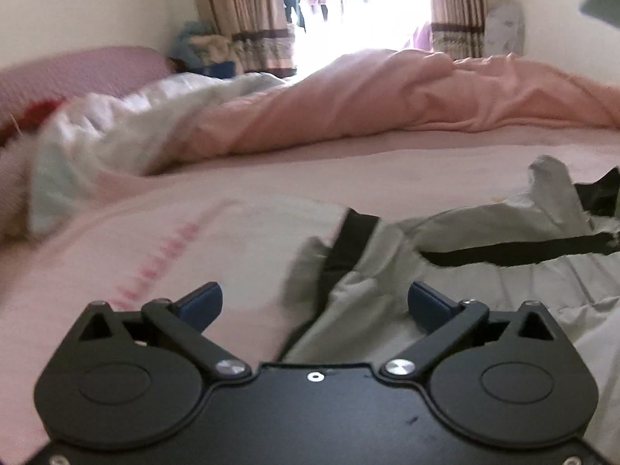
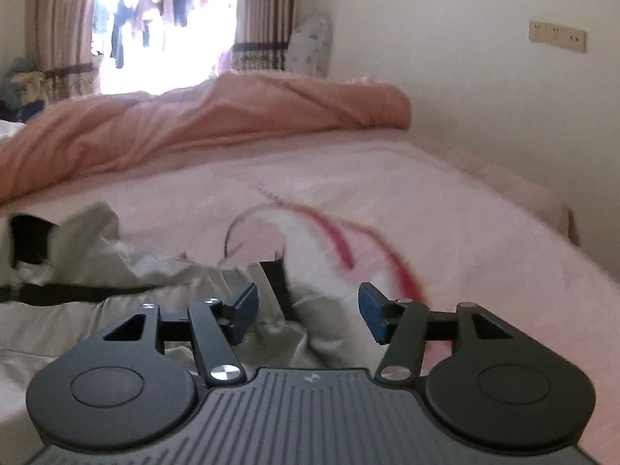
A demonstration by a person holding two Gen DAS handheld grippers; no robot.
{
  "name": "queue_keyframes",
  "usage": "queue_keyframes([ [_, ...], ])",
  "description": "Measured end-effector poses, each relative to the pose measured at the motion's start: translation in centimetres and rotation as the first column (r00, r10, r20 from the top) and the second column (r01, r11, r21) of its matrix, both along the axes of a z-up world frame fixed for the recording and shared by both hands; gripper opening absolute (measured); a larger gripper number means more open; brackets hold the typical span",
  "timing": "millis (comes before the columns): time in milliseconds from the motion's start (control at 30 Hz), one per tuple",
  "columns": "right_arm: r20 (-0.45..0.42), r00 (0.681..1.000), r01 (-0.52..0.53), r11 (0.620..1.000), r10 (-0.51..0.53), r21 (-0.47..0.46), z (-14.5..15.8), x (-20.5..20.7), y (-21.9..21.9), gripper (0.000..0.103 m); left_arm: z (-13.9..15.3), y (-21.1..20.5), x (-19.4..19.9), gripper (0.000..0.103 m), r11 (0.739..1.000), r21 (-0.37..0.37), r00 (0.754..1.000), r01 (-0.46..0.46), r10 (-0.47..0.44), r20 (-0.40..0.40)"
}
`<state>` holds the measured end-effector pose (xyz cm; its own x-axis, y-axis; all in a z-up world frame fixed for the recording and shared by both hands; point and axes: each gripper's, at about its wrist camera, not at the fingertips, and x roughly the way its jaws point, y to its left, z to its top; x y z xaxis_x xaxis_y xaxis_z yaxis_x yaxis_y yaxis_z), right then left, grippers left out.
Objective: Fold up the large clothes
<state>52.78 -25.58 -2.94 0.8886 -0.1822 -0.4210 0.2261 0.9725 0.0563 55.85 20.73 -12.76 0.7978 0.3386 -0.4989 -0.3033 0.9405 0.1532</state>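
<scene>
Nearest to me, the left gripper hangs over the bed with its two blue pads spread as wide as they go. Nothing is pinched between them. Under it lies the near left edge of a pale grey jacket with black stripes. The right gripper is just beside it, on the right end of the same jacket. Its jaws stand about half apart, and the crumpled grey cloth sits below the gap, but the pads do not squeeze it.

The jacket is spread low and wrinkled across the near part of the bed, running from one gripper to the other. It rests on a pink bed sheet with a red swirl drawing.

Farther back, a peach quilt is bunched in a long heap across the bed. At its left lies a white blanket, and a pink pillow sits behind that.

Farthest away, striped curtains hang at both sides of a bright window, and clothes hang outside. An ironing board leans against the right wall, and wall sockets sit farther right.
</scene>
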Motion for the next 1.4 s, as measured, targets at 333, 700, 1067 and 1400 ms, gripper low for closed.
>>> queue_keyframes([
  [333, 0.13, 0.946, -0.312, 0.944, 0.297, 0.109, 3.4, -10.2, 4.6, 0.051, 5.8, -6.4, -6.1, 0.103, 0.968, -0.177, 0.984, 0.178, -0.177, 0.019],
  [700, -0.065, 0.911, -0.371, 0.879, 0.406, 0.3, -2.2, -6.9, 8.3, 0.053, 0.8, -8.6, -5.9, 0.103, 0.976, -0.173, 0.976, 0.133, -0.159, -0.147],
  [1067, -0.024, 0.866, -0.485, 0.851, 0.5, 0.202, -0.5, -9.5, 11.6, 0.083, 2.6, -13.2, -7.1, 0.103, 0.937, -0.15, 0.943, 0.316, -0.327, -0.061],
  [1400, 0.018, 0.927, -0.347, 0.836, 0.375, 0.425, -3.5, -18.9, 3.0, 0.087, 1.9, -11.7, -9.9, 0.103, 0.948, -0.102, 0.949, 0.301, -0.309, -0.068],
])
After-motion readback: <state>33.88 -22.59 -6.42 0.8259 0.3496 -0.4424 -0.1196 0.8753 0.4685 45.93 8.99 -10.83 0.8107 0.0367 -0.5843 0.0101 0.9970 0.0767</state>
